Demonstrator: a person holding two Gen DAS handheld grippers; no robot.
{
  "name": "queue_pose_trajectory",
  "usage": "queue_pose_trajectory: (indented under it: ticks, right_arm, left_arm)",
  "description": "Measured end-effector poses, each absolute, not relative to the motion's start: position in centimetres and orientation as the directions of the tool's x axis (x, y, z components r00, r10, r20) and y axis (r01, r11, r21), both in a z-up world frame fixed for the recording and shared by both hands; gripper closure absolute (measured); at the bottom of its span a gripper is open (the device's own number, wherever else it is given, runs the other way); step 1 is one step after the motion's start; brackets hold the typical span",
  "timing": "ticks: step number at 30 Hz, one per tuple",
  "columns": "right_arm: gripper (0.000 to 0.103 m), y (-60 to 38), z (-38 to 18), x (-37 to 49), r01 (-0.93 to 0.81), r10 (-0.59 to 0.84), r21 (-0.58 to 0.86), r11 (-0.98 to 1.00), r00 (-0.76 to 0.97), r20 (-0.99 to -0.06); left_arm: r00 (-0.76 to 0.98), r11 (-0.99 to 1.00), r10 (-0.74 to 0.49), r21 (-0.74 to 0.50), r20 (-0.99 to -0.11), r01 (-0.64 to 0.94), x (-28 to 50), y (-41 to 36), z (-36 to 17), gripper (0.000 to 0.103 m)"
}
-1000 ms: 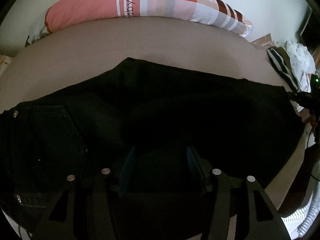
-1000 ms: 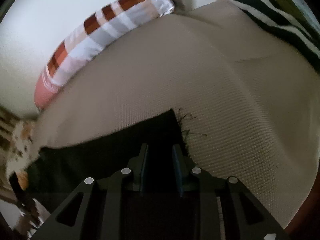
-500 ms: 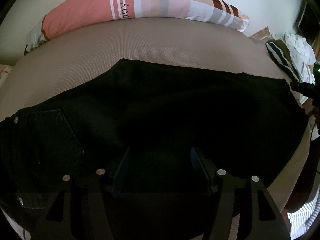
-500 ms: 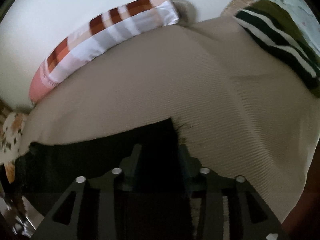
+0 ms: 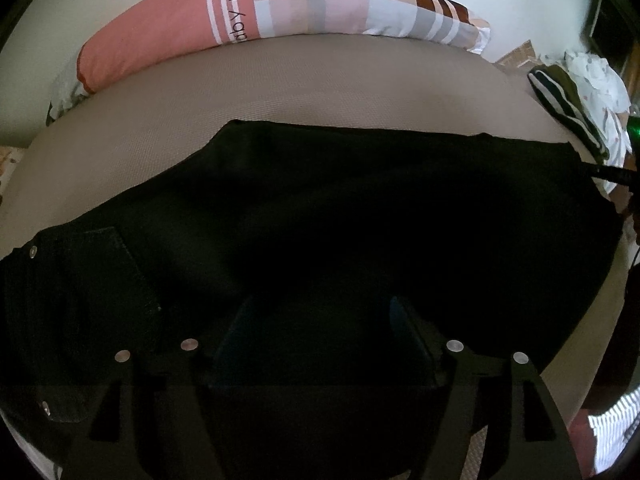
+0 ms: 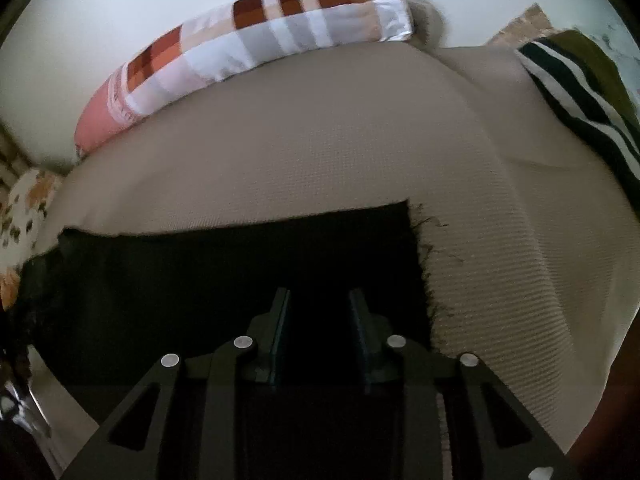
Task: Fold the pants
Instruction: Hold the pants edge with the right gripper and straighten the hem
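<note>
Black jeans point(image 5: 340, 216) lengthwise-folded flat on bed point(image 5: 320, 88); crosswise folds left. Left gripper point(image 5: 320, 320) released, opening above seat; right gripper point(image 6: 320, 308) narrowing over frayed hem point(image 6: 424, 264), grasp cannot tell

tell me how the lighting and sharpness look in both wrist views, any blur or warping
Left wrist view: dim overall; the black pants lose nearly all detail and the left claw barely separates from them; the long pillow is sharp, and the bed bows under fisheye warping. Right wrist view: softer, the pillow slightly blurred; the frayed hem stays readable.
</note>
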State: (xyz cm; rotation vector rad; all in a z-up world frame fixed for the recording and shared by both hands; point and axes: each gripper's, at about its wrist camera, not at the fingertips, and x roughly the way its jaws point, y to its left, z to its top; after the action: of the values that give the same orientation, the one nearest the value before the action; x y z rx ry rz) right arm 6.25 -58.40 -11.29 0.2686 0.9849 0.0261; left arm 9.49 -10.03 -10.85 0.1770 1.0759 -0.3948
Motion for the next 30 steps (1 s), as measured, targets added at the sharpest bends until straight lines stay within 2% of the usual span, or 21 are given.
queue_pose_trajectory:
  ticks: [5,11,18,24,27,30]
  right_arm:
    - [0.073,-61.8,-11.1,6.7,0.195,0.115,0.274,0.942,0.578,-0.808]
    - [0.071,-61.3,-11.6,7.0,0.139,0.181,0.307,0.941,0.558,-0.809]
    - [0.072,-60.1,-11.3,6.1,0.101,0.167,0.269,0.958,0.568,-0.806]
    - [0.071,-61.5,-11.9,7.2,0.072,0.231,0.317,0.946,0.538,-0.811]
    - [0.07,-62.8,-12.2,7.7,0.069,0.331,0.43,0.9,0.534,-0.778]
    - [0.076,-63.1,-12.2,7.8,0.02,0.433,0.513,0.858,0.508,-0.744]
  left_arm:
    - [0.414,0.917,-0.235,-0.059,-0.879,0.394,9.5,-9.9,-10.9,0.032]
    - [0.416,0.918,-0.232,-0.057,-0.879,0.392,9.3,-10.0,-10.9,0.031]
    - [0.415,0.914,-0.227,-0.045,-0.881,0.404,9.3,-10.2,-10.9,0.028]
    - [0.42,0.914,-0.224,-0.041,-0.88,0.403,9.2,-10.3,-11.0,0.027]
    - [0.419,0.913,-0.222,-0.037,-0.88,0.407,9.2,-10.5,-11.1,0.025]
    - [0.42,0.914,-0.221,-0.036,-0.88,0.405,9.2,-10.6,-11.1,0.025]
